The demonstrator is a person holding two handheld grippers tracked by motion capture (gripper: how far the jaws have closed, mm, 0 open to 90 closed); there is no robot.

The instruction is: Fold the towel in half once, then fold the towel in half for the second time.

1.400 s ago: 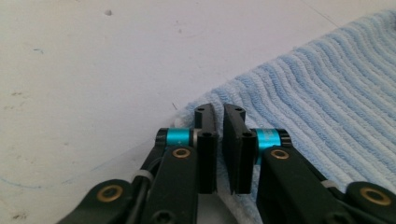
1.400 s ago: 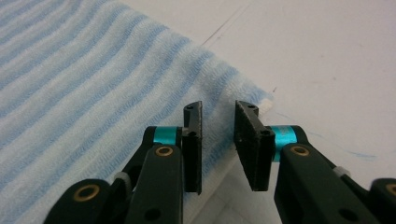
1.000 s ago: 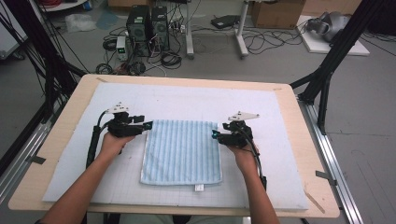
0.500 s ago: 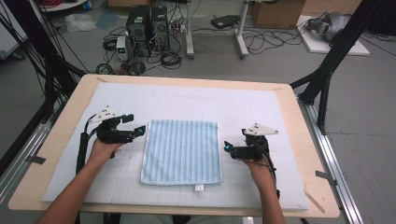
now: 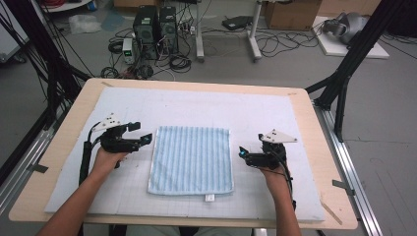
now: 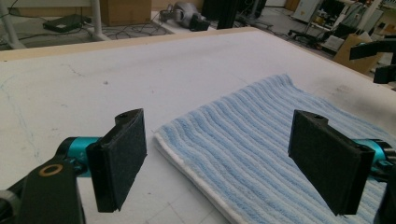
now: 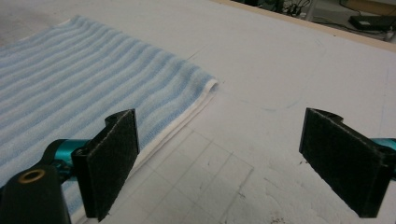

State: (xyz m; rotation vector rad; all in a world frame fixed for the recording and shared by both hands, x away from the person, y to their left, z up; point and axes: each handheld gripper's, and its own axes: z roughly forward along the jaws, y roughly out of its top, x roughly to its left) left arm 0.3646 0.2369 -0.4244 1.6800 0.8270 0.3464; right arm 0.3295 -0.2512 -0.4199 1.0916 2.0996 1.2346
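Towel-folding work sits between steps as a person at a wooden table (image 5: 314,123) holds a two-jaw tool in each hand on either side of a blue striped towel (image 5: 192,158). The towel lies flat on the white mat (image 5: 196,105), near the middle of the table and closer to its near edge than its far one; it is close to square, slightly longer from near edge to far edge, with its stripes running that same way and a small tag at its near hem. The left gripper (image 5: 145,139) rests just off the towel's far-left corner, its jaws having just swung wide with nothing between the pads (image 6: 122,158); the right gripper (image 5: 243,153) stands a little clear of the right-hand edge, likewise newly spread and empty. Judging by this, the cloth has been let go, and the next move would call for each tool to pinch a corner or edge cleanly before lifting.
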